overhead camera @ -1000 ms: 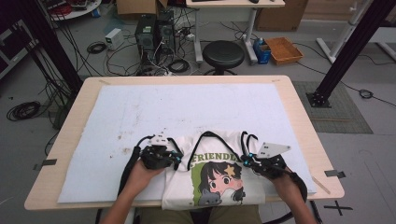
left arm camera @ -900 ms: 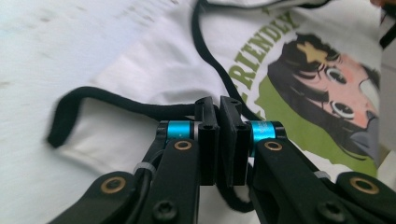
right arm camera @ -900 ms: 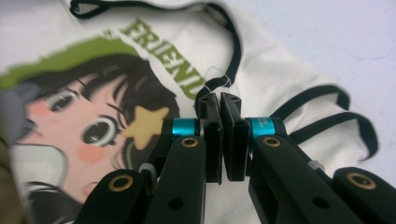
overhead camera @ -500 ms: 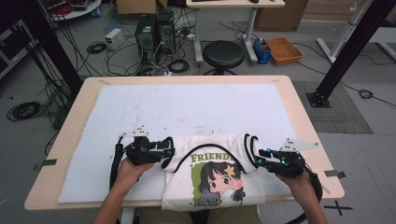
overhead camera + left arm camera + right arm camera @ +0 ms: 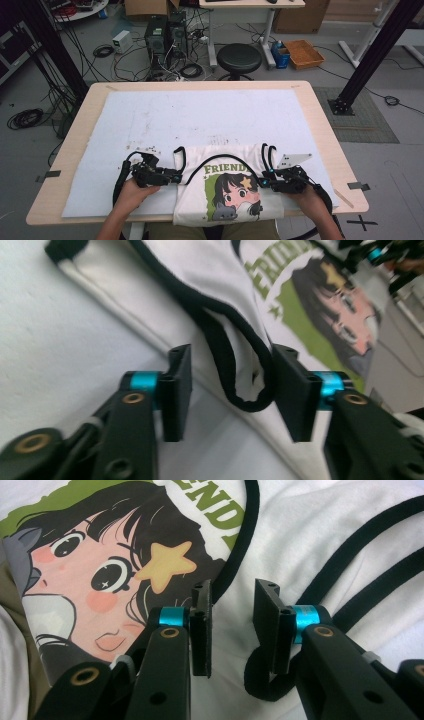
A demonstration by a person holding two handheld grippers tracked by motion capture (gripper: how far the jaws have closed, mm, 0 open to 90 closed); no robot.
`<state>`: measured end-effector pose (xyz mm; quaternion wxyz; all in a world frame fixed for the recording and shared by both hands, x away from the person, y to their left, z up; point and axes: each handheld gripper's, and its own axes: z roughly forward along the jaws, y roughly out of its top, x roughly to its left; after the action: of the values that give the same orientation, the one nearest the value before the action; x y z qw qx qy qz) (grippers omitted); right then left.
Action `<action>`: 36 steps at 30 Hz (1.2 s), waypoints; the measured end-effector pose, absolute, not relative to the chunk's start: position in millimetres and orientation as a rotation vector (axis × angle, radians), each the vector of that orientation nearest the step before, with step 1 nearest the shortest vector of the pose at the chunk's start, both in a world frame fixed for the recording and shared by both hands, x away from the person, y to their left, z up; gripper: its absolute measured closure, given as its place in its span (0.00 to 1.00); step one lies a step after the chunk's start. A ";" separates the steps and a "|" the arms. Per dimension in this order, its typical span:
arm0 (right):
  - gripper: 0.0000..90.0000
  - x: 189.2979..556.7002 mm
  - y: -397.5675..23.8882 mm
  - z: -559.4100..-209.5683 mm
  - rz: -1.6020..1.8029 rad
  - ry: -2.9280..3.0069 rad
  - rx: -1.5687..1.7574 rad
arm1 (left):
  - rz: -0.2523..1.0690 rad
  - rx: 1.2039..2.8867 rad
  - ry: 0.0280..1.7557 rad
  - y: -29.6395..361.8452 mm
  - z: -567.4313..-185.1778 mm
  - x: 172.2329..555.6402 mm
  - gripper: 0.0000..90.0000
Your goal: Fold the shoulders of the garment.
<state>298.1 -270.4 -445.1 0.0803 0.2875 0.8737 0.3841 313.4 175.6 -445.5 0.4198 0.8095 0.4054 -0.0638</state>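
2 hand-held tools work at the near edge of a pale wooden table [image 5: 320, 125] covered by a white mat [image 5: 200, 117]. a white shirt [image 5: 227, 197] with black trim lies at 6 o'clock on the mat, its hem hanging over the near table edge; the print shows green lettering and a cartoon face [image 5: 107, 575] with a yellow star [image 5: 165, 565].

left tool [image 5: 176, 176]: held in the person's left hand [image 5: 132, 192] at about 7 o'clock on the table, jaws pointing toward 3 o'clock at the shirt's left side. in the left gripper view the left tool [image 5: 232, 390] has its jaws parted, with a loop of black trim [image 5: 240, 375] and a fold of white cloth lying between them; the pads stand apart from the cloth, nothing clamped.

right tool [image 5: 264, 182]: held in the right hand [image 5: 312, 197] at about 5 o'clock, jaws pointing toward 9 o'clock at the shirt's right side, a grey plate [image 5: 292, 160] on top. in the right gripper view the right tool [image 5: 232, 630] has a narrow gap between its jaws over white cloth just beside the face print; black trim bands [image 5: 360, 545] run at 2 o'clock, and no cloth is pinched.

beyond the table at 12 o'clock stand a black stool [image 5: 240, 57], computer cases [image 5: 167, 35] and floor cables [image 5: 25, 117].
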 end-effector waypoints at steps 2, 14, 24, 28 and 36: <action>0.76 297.8 -270.0 -445.0 1.149 2.615 0.865 | -0.165 2.023 0.987 172.7 -443.6 312.3 0.85; 0.64 297.8 -276.0 -440.0 1.188 2.532 0.886 | -0.030 1.795 0.808 177.6 -425.8 307.9 0.45; 0.72 299.9 -266.3 -442.1 1.073 2.567 0.828 | 0.354 1.643 1.005 206.5 -427.6 316.7 0.30; 0.34 301.2 -279.2 -435.9 1.188 2.380 0.914 | 0.378 1.627 0.991 213.9 -429.7 322.1 0.24; 0.23 307.9 -313.3 -426.5 1.231 2.080 1.010 | 0.477 1.598 0.898 232.3 -428.8 319.9 0.25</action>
<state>307.9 -313.3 -426.5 0.2583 0.3724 0.7672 0.4539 319.9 232.3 -428.8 0.5842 0.6847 0.3849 0.2044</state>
